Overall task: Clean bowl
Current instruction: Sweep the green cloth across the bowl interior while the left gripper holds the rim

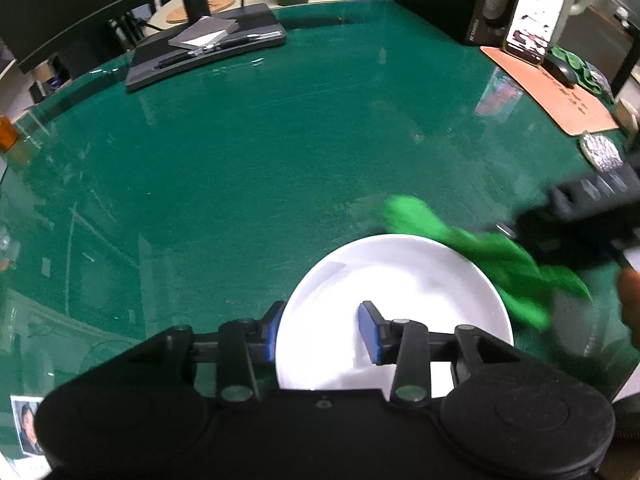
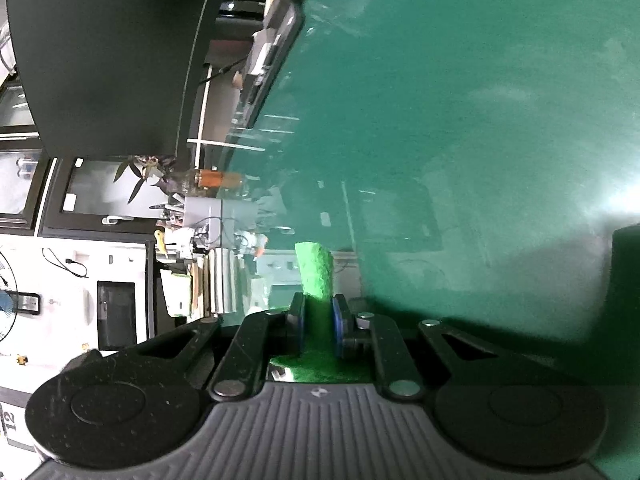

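A: Where is the white bowl (image 1: pixel 394 312) seen?

B: It is seen on the green glass-topped table (image 1: pixel 260 152), close under the left claw (image 1: pixel 322 330). Its near left rim is straddled by the claw: one blue-padded finger is set outside the rim, the other inside the bowl.

A: Is the rim gripped?

B: The inner pad is held clear of the rim, with white bowl visible between pad and wall, so the left claw is taken as released. No earlier picture is given for comparison.

A: And the right claw (image 2: pixel 318 326)?

B: It is clenched on a green cloth (image 2: pixel 316 272), which is pinched between the two blue pads and stands up past the fingertips. In the left wrist view the same cloth is seen blurred, draped over the bowl's far right rim, with the right claw just beyond it.

A: What else is noted on the table?

B: A black tray (image 1: pixel 208 46) at the far edge, and a phone (image 1: pixel 534 20) propped above a tan mat (image 1: pixel 560 96) at the far right
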`<control>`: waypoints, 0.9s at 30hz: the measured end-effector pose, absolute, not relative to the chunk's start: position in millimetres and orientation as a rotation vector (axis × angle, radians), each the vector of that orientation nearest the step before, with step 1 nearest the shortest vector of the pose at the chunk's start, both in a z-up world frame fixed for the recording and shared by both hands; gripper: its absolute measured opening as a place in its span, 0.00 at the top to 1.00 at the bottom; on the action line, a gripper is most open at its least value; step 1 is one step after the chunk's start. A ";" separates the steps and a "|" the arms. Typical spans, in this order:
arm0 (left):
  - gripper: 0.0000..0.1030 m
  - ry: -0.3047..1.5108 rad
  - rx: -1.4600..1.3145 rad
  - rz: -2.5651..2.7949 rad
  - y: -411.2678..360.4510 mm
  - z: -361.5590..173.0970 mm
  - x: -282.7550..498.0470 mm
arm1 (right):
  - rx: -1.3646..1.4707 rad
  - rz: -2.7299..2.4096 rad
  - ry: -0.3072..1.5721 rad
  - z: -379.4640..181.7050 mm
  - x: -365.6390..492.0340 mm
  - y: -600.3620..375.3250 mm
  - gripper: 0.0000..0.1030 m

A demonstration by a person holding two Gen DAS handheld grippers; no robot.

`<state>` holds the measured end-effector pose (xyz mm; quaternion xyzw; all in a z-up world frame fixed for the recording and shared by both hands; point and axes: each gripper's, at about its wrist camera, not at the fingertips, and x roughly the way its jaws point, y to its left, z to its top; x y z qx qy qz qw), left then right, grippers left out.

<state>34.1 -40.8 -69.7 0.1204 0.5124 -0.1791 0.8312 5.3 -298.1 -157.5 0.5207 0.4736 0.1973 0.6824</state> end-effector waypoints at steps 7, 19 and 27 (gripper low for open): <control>0.73 1.123 0.268 -0.382 -35.2 -68.8 31.5 | 1.238 0.412 1.023 -161.1 -12.7 -309.5 0.86; 0.71 1.127 0.251 -0.389 -33.7 -70.9 32.6 | 1.160 0.459 1.057 -155.6 38.0 -276.4 0.86; 0.66 1.114 0.174 -0.404 -25.0 -74.9 32.7 | 1.122 0.425 1.141 -147.4 3.3 -294.3 0.86</control>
